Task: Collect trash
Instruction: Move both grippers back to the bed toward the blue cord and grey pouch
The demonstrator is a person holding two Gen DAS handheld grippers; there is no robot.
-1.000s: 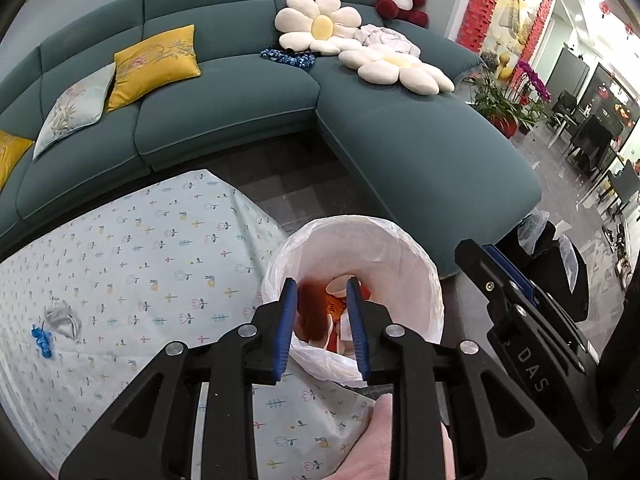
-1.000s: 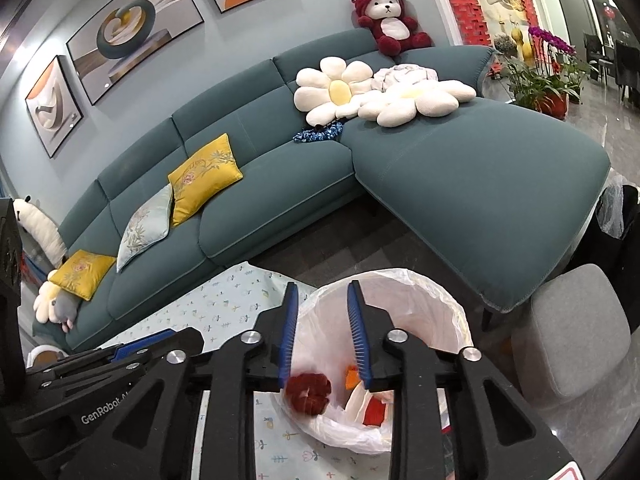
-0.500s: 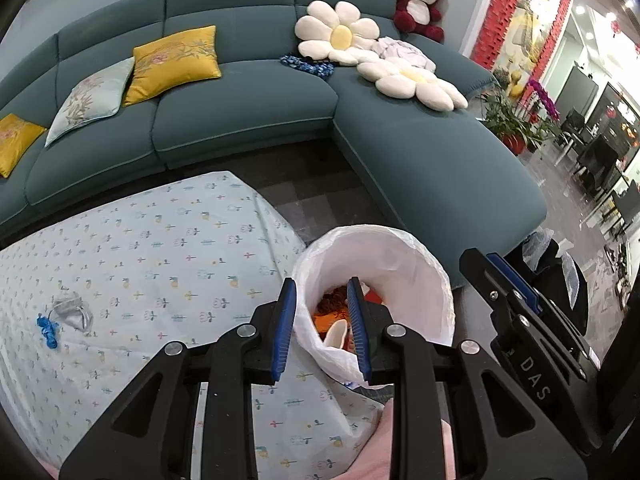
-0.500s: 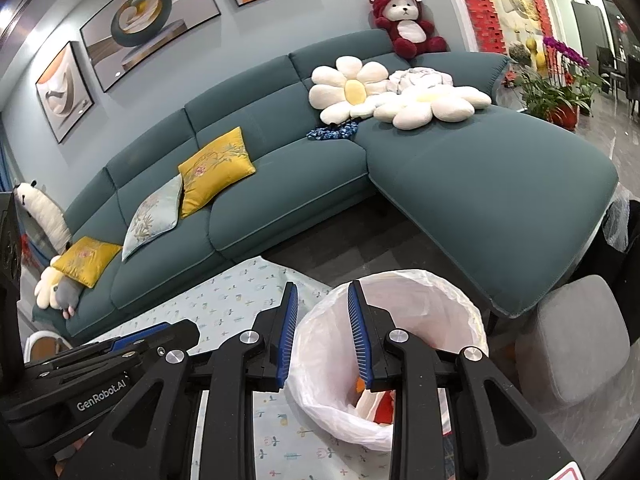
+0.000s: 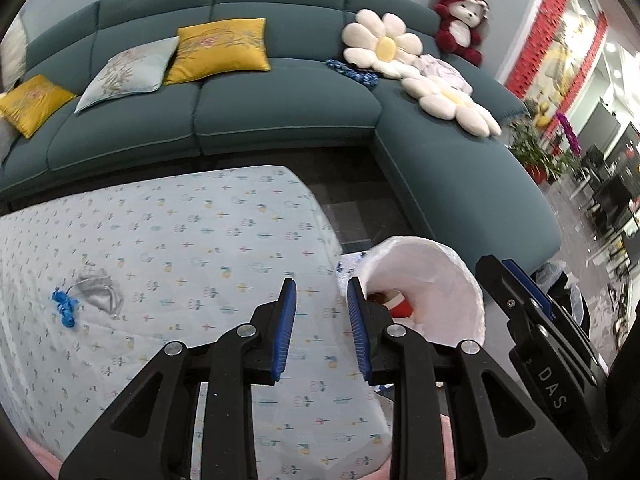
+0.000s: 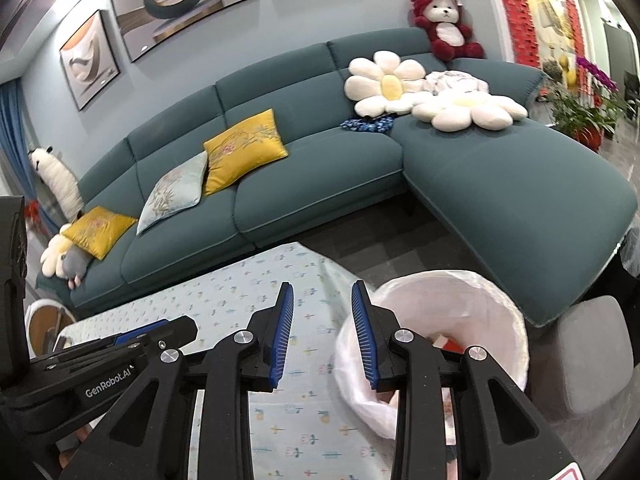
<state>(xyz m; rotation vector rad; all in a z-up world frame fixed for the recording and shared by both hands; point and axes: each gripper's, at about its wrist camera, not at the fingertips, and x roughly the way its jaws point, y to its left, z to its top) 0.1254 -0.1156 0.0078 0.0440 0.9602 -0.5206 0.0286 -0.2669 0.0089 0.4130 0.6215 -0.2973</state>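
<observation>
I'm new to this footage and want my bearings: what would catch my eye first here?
The long teal sectional sofa fills the background, with white daisy-shaped cushions and a red-and-white plush bear at its corner. In front, a white-lined trash bin stands beside the pale patterned tablecloth, where a crumpled silver-and-blue scrap lies at the left.

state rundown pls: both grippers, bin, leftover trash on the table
left gripper: open, empty, over the tablecloth
right gripper: open, empty
bin: open top, white liner, trash inside, beside the table
silver wrapper: crumpled, lying on the tablecloth
blue scrap: crumpled, lying against the wrapper
</observation>
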